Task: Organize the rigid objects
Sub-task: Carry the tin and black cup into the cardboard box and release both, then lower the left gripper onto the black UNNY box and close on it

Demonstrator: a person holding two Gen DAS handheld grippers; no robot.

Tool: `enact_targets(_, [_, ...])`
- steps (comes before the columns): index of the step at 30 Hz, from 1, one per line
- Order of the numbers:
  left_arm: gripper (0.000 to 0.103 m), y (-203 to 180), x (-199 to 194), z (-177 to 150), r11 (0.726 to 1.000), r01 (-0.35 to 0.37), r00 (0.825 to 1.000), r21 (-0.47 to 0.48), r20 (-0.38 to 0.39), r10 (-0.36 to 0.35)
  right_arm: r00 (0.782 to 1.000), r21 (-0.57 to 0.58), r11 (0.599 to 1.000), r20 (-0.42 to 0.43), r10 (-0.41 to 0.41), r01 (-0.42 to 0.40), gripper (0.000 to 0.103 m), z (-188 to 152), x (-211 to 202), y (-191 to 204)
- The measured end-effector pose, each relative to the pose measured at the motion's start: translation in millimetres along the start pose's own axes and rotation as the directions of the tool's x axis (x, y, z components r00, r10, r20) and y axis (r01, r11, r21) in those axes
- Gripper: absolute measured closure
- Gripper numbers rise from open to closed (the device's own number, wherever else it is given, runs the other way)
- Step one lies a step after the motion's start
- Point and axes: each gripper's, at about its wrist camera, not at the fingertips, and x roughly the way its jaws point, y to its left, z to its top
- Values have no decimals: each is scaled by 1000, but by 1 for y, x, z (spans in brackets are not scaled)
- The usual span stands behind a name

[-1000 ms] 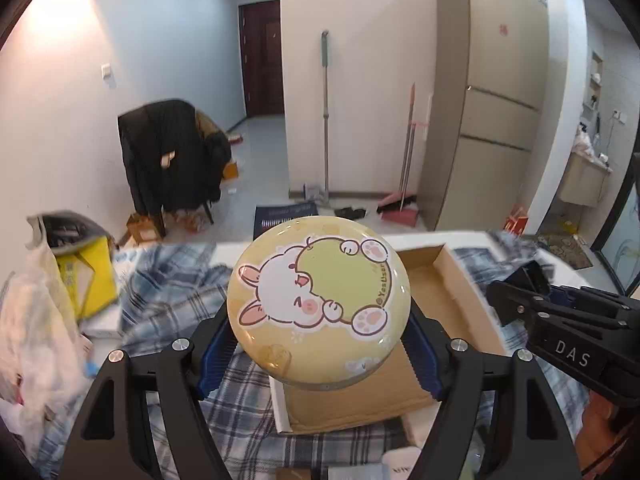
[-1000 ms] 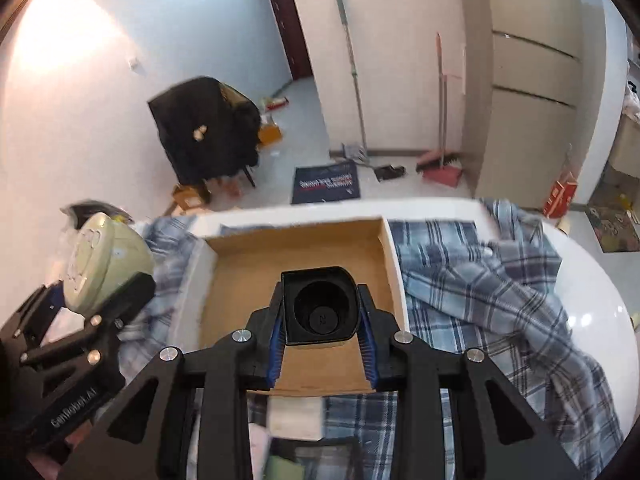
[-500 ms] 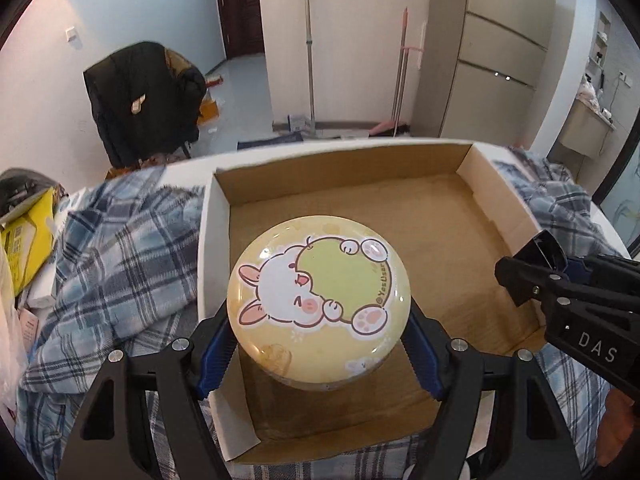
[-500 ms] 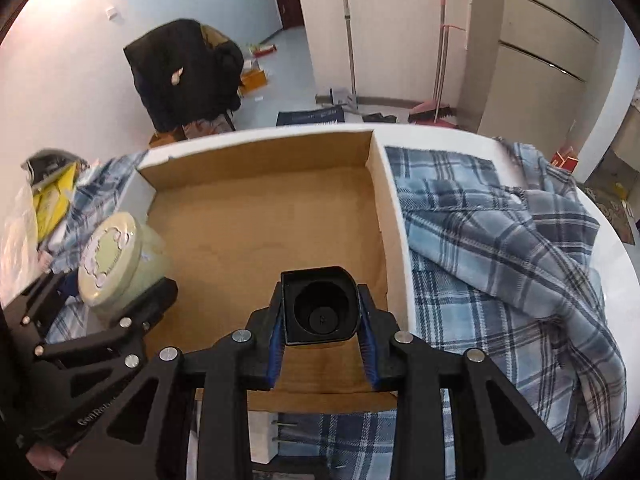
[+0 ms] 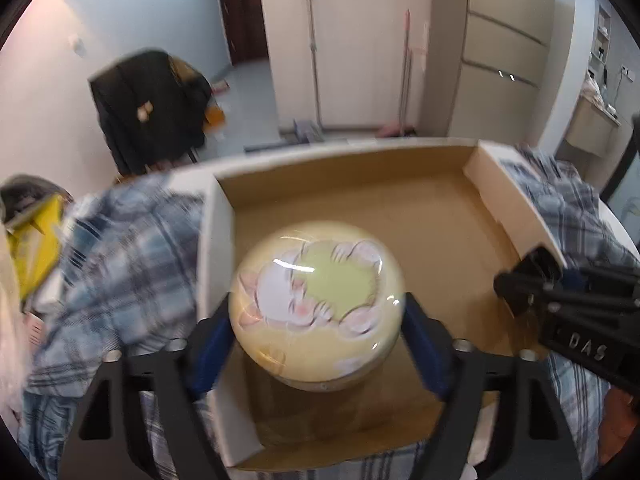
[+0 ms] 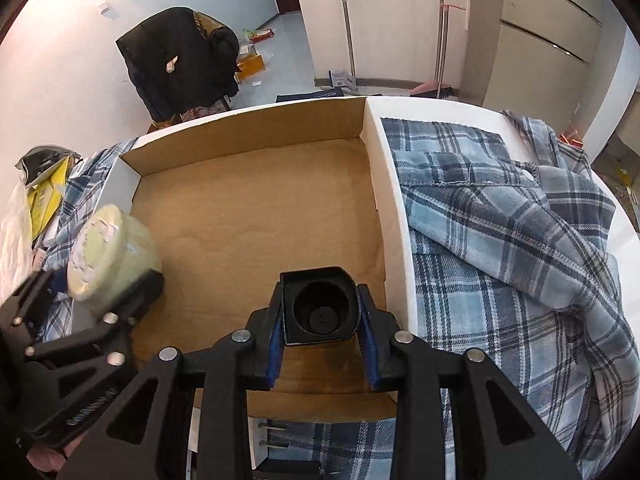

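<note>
My left gripper (image 5: 318, 320) is shut on a round yellow tin (image 5: 316, 300) with a cartoon rabbit lid, held over the near left part of an open cardboard box (image 5: 360, 208). The tin also shows in the right wrist view (image 6: 112, 252), at the box's left wall. My right gripper (image 6: 320, 316) is shut on a black square cup (image 6: 318, 306), open end facing the camera, held over the near middle of the box (image 6: 256, 208). The right gripper also shows in the left wrist view (image 5: 532, 288), over the box's right side.
The box sits on a white round table (image 6: 480, 114) among blue plaid shirts (image 6: 500, 216) (image 5: 112, 248). A yellow bag (image 5: 36, 236) lies at the left. A chair with a black coat (image 6: 180, 60), a mop and a broom stand beyond.
Both grippers have moved forward and lower over the box. The tin and the cup stay gripped. The left wrist view is now blurred by motion.
</note>
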Motion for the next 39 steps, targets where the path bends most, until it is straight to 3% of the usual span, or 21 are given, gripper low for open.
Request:
enact_targets(5, [7,8,-17,5,1000,-5,996,-30,92,8,1000,-10,1000,3,0,1,73,0,2,3])
enact_targets(9, [7,22,-44,12,995,4,981,-96,194,15,1000,-17,1000,4,3,-3,73,0,5,6])
enact_targets(12, [6,32,-74,14,991,-1,952,-134,302,42,1000,-10,1000,14,19,-18,70,1,3,5])
enact_targets(14, [6,34,-96,17,987,-5,934,-160,351,62,998,-5,999,41,44,-44,51,3,-5,5])
enact_targets(15, [6,34,-111,18,987,6,921,-163,386,58,996,-7,998,60,58,-58,49,4,-12,5])
enact_targets(19, [0,37,-154,21,985,46,870,-167,490,43,988,-12,999,148,50,-48,47,7,-50,5])
enact_targets(24, [0,45,-198,15,991,37,838,-129,544,39,961,-2,999,275,37,-38,47,-2,-114,8])
enact_targets(30, [0,50,-223,-13,993,74,849,-87,529,-17,942,-83,996,332,53,-27,47,-44,-166,27])
enact_targets(32, [0,51,-227,-24,992,92,871,-90,490,-36,938,-99,994,341,71,-39,47,-60,-174,31])
enact_targets(33, [0,53,-229,-32,984,148,885,-94,457,-90,934,-105,994,348,77,-43,47,-67,-178,30])
enact_targets(35, [0,56,-236,-44,971,221,884,-93,440,-159,929,-108,993,361,87,-51,47,-82,-184,33])
enact_targets(39, [0,56,-244,-67,979,177,883,-103,456,-112,920,-91,994,380,96,-66,47,-104,-189,36])
